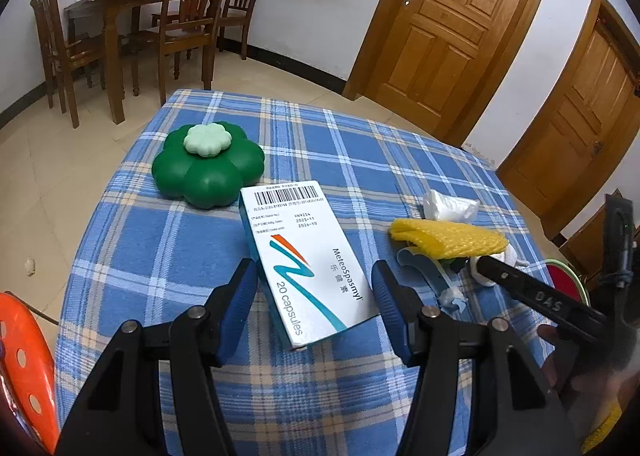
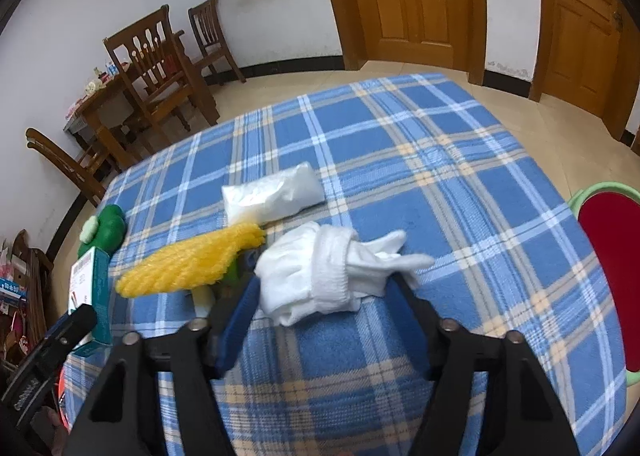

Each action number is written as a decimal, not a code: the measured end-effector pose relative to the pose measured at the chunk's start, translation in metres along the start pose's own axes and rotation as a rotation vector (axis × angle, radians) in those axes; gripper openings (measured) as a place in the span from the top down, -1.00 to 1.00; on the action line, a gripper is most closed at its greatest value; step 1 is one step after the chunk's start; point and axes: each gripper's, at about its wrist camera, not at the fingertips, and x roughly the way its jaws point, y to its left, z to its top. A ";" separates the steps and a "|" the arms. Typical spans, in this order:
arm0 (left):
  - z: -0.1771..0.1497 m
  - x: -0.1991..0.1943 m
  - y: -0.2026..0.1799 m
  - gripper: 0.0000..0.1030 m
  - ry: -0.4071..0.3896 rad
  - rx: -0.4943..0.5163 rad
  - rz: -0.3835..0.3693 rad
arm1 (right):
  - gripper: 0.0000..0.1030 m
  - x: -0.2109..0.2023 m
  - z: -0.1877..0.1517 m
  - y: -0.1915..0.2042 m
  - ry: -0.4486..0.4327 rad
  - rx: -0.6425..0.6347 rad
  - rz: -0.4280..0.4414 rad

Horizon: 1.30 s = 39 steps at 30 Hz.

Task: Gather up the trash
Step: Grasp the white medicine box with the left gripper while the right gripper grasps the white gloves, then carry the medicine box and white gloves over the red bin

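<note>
A white and teal medicine box (image 1: 308,260) lies on the blue plaid tablecloth (image 1: 168,240), between the fingers of my open left gripper (image 1: 316,288). A green flower-shaped container (image 1: 208,164) sits beyond it. My right gripper (image 2: 324,288) has its jaws either side of a bunched white cloth (image 2: 320,272); I cannot tell if they press it. Yellow foam netting (image 2: 192,262) and a clear plastic bag (image 2: 272,196) lie to its left and behind. The netting (image 1: 448,240) and bag (image 1: 448,206) also show in the left wrist view.
An orange perforated stool (image 1: 24,368) stands at the table's left. A red and green stool (image 2: 608,260) stands at the right. A wooden dining table with chairs (image 1: 160,20) is at the back left. Two wooden doors (image 1: 452,28) are behind.
</note>
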 end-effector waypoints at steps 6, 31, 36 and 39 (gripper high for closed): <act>-0.003 0.002 -0.007 -0.16 0.009 0.009 -0.008 | 0.09 0.001 -0.004 -0.004 -0.005 -0.019 0.010; -0.018 -0.044 -0.069 -0.16 -0.018 0.052 -0.045 | 0.52 -0.092 -0.025 -0.023 -0.125 -0.031 0.119; -0.020 -0.051 -0.087 -0.16 -0.016 0.068 -0.060 | 0.52 -0.113 -0.028 -0.038 -0.141 -0.010 0.142; -0.021 -0.053 -0.096 -0.16 -0.014 0.072 -0.073 | 0.52 -0.123 -0.030 -0.046 -0.147 -0.003 0.141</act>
